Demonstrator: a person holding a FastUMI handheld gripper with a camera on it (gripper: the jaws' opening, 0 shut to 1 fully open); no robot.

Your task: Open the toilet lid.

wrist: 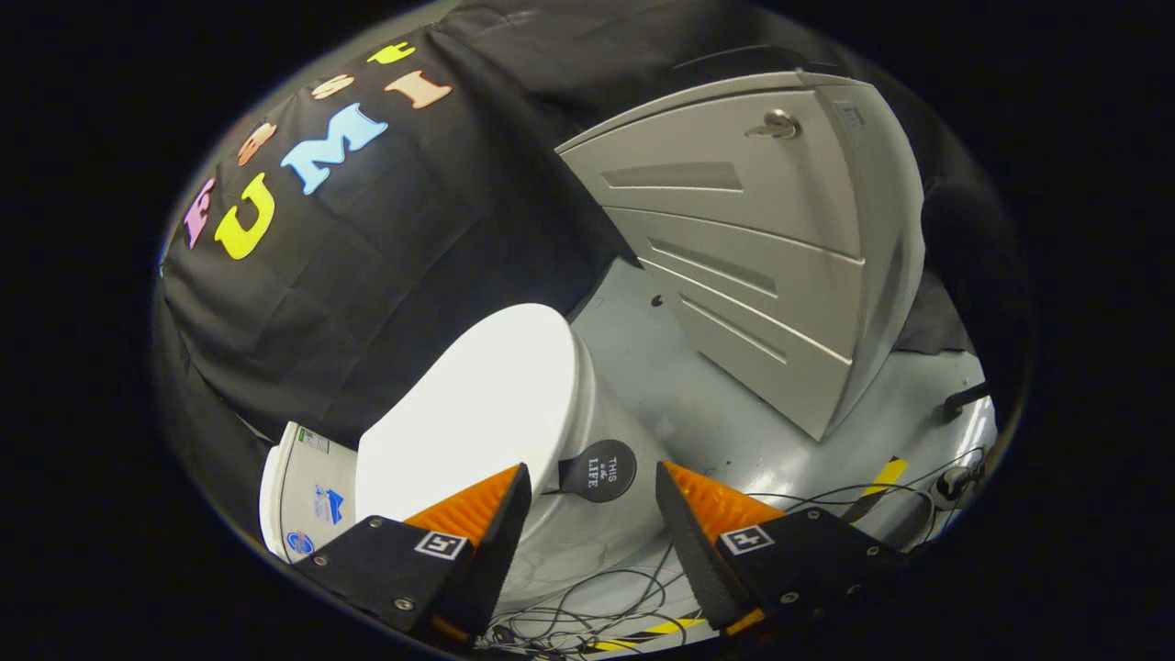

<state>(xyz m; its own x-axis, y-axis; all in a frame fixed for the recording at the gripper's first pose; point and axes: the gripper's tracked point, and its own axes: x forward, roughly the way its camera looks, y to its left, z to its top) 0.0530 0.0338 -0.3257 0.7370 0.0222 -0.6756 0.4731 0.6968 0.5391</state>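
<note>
The claw (592, 487) gapes above the closed toilet lid (477, 404), near a grey cabinet (762, 266).

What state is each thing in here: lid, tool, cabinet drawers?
toilet lid: closed, flat on the bowl, untouched.
round lid tab: free, just ahead of the tool, between its fingers, ungripped.
tool: open, holding nothing.
cabinet drawers: all shut; key in the lock.
cables: loose on the floor.
</note>
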